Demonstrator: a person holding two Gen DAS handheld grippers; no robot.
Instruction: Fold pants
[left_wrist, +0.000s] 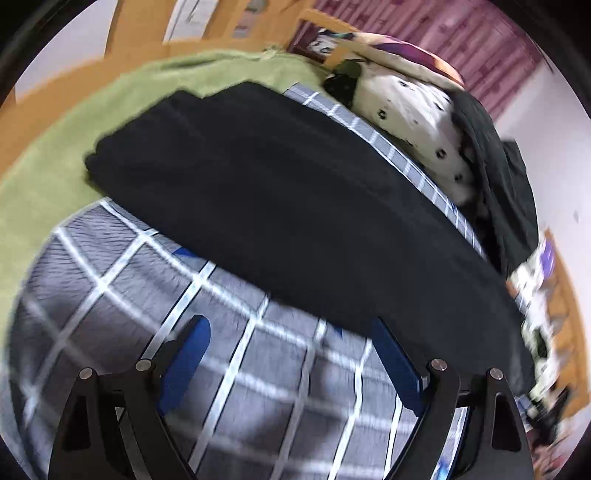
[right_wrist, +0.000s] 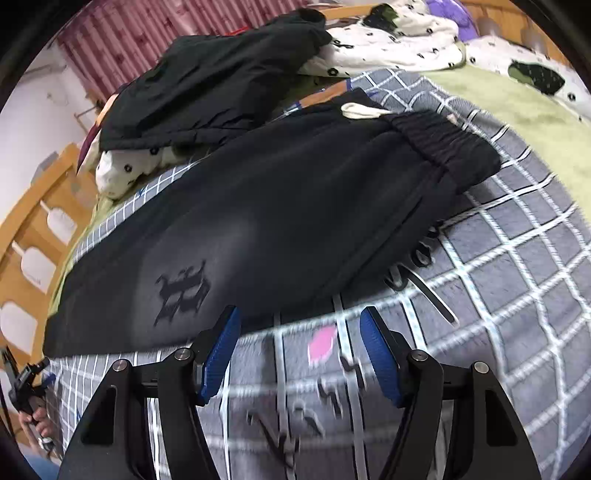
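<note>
My pants (right_wrist: 280, 206) lie flat across the middle of the frame on the bed (right_wrist: 498, 295), soft and floppy; both my left tool (left_wrist: 291, 354) and right tool (right_wrist: 299, 347) gape wide, empty; I'd pinch the near hem edge

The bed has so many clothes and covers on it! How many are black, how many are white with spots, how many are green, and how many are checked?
Black: 2, the pants and a jacket
White with spots: 1, a quilt
Green: 1, a blanket
Grey checked: 1, a sheet
Total: 5
</note>
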